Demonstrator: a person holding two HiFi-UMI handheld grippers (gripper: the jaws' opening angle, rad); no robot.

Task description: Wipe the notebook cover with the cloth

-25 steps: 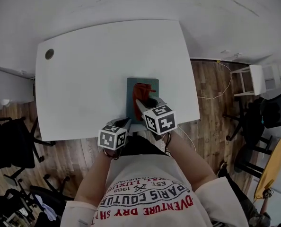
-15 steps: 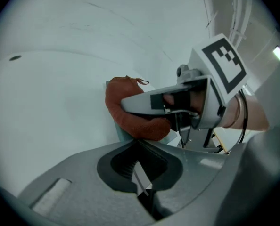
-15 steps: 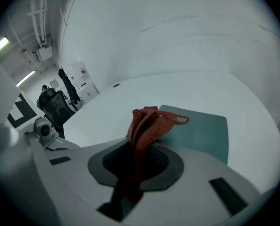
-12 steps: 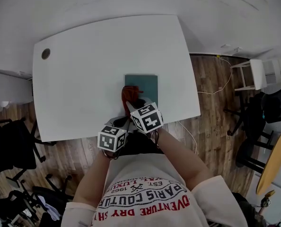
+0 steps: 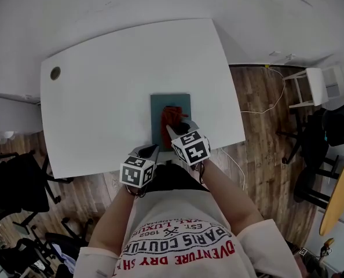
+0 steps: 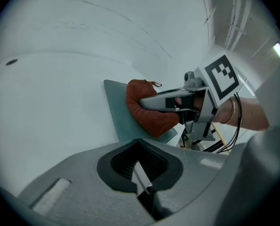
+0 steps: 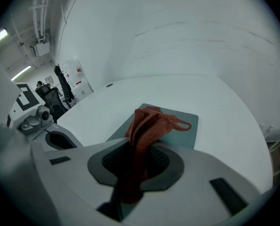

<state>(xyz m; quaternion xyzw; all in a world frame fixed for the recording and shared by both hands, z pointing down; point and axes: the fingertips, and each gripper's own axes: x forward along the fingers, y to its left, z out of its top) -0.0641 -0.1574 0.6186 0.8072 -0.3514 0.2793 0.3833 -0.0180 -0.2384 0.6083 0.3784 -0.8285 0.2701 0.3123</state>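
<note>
On the notebook at the near edge of the surface, my right tool clamps the cloth, so I'd press flat and sweep every corner, my left tool closed empty, ready to steady.

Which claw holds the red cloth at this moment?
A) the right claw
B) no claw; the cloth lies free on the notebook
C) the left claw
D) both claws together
A: the right gripper view shows the cloth pinched between the jaws of the right claw and resting on the notebook, while the left claw is shut on nothing, off to the side.
</note>
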